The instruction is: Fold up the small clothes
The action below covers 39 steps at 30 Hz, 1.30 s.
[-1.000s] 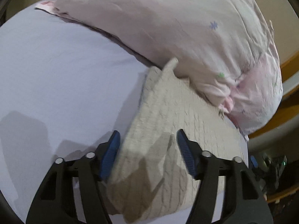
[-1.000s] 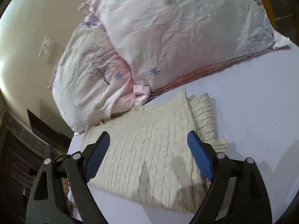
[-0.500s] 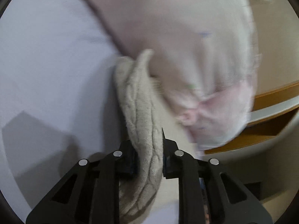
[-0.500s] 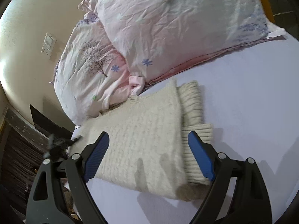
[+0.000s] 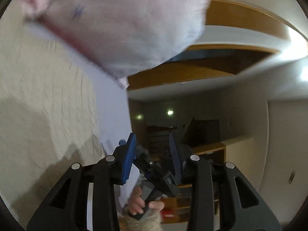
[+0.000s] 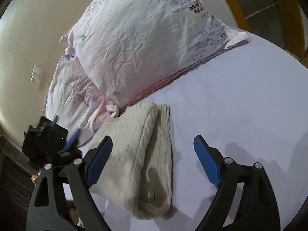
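A single cream cable-knit sweater (image 6: 138,154) is seen folded over on itself into a long, narrow bundle on the lavender bed sheet (image 6: 240,105), its far end lying just short of the pillows, its near end rounded where the layers are doubled. One lengthwise fold is judged to be done; the ribbed edge is stepped out beside the upper layer, so the halves are not squarely matched, and a further crosswise fold and some squaring up are judged to be left. No other garment is visible, so one piece of clothing is counted.

The right gripper (image 6: 152,161) is held above the sweater's near end with its blue pads wide apart and nothing between them; one pad is over the knit, the other over bare sheet beside it. The left gripper (image 5: 152,159) is seen off the sweater's edge, toward the side of the bed, with its pads parted and no cloth in them; in its blurred view only the other handle and the hand (image 5: 140,202) on it are seen through the gap. Two grippers are counted, neither gripping.

Beyond the sweater, two pillows are counted: a large floral pillow (image 6: 146,38) lying uppermost and a second pillow (image 6: 73,94) partly under it, nearer the wall. A wall switch plate (image 6: 36,76) is made out beyond the pillows, and wooden shelving (image 5: 211,154) is seen past the bed's edge, too blurred for its contents to be told
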### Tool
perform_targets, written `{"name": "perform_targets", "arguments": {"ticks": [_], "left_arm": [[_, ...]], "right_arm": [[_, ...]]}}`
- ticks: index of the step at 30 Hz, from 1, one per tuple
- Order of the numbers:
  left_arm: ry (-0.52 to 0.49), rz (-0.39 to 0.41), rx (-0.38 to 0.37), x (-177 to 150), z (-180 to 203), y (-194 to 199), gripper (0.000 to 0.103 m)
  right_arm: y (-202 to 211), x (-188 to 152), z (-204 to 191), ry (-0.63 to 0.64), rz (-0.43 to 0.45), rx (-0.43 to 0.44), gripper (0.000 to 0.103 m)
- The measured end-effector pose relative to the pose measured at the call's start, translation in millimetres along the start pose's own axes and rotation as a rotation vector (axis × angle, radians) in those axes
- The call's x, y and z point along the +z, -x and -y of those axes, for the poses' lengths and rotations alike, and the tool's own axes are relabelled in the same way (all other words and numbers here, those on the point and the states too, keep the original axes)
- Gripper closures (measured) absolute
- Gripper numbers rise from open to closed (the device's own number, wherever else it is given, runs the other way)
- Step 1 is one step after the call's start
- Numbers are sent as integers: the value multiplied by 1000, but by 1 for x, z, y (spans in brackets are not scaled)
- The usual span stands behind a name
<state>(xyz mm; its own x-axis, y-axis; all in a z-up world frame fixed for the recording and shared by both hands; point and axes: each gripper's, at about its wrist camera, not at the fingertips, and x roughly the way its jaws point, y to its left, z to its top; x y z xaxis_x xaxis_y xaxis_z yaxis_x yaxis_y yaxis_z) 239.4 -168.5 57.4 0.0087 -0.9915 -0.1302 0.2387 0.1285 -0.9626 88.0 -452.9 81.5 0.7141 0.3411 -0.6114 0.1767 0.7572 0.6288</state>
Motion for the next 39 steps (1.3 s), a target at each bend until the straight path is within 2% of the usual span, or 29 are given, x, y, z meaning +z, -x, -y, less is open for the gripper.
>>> {"name": "perform_targets", "arguments": {"ticks": [2,3,4,5,6,9,12,15,17,18,19,20,21,22,24,26,28,29,31,32,33,35,36,38,39], "left_arm": [[-92,83,72,-1,14,34,31],[-136,147,171,-3,18,59,26],[-166,189,277,-5,19,78,24],[-185,206,353,-7,18,89,24],[-199,219,476,-9,11,104,24],[-134,187,610,-15,-18,116,22],[-90,133,638,-16,-40,110,22],[-108,83,645,-25,-47,92,20],[-105,77,631,-28,-52,76,19],[-96,78,614,-24,-55,70,19],[-93,94,598,-25,-58,68,21],[-101,108,599,-24,-60,65,28],[-109,107,604,-26,-61,66,40],[-108,109,576,-28,-60,72,53],[-114,103,504,-34,-55,94,57],[-154,132,505,-41,-44,113,58],[-201,193,551,-47,-36,140,56],[-216,220,613,-46,-37,150,51],[-237,244,760,-43,-39,158,47],[-232,250,807,-44,-43,160,45],[-240,277,800,-50,-41,166,43],[-296,320,829,-61,-31,172,32],[-320,336,848,-67,-26,174,30],[-362,366,875,-81,-16,178,24],[-377,382,886,-92,-12,185,21]], "right_arm": [[-8,5,-2,-1,-48,51,12],[-13,6,-3,-8,-75,77,11],[-26,10,-3,-26,-130,115,11],[-40,14,-5,-38,-179,134,11],[-50,17,-7,-42,-208,131,11],[-89,24,-9,-61,-296,51,11],[-111,23,-11,-78,-358,31,10],[-116,22,-18,-34,-342,5,12],[-118,18,-18,-19,-342,5,44],[-123,14,-17,-31,-363,22,56],[-123,11,-12,-75,-356,70,64],[-123,10,-10,-102,-354,112,65],[-119,7,-13,-112,-336,149,66],[-118,6,-17,-104,-328,165,67],[-112,2,-41,-42,-321,224,68],[-114,-2,-61,9,-330,267,69],[-126,-11,-84,88,-340,273,69],[-134,-14,-91,126,-343,245,67],[-152,-23,-106,247,-335,67,55],[-152,-24,-109,273,-307,-13,48],[-143,-23,-109,262,-247,-39,44],[-125,-15,-106,206,-160,13,44],[-121,-12,-104,184,-144,33,44],[-125,-6,-102,145,-171,59,45],[-133,-5,-101,135,-200,62,51]]}}
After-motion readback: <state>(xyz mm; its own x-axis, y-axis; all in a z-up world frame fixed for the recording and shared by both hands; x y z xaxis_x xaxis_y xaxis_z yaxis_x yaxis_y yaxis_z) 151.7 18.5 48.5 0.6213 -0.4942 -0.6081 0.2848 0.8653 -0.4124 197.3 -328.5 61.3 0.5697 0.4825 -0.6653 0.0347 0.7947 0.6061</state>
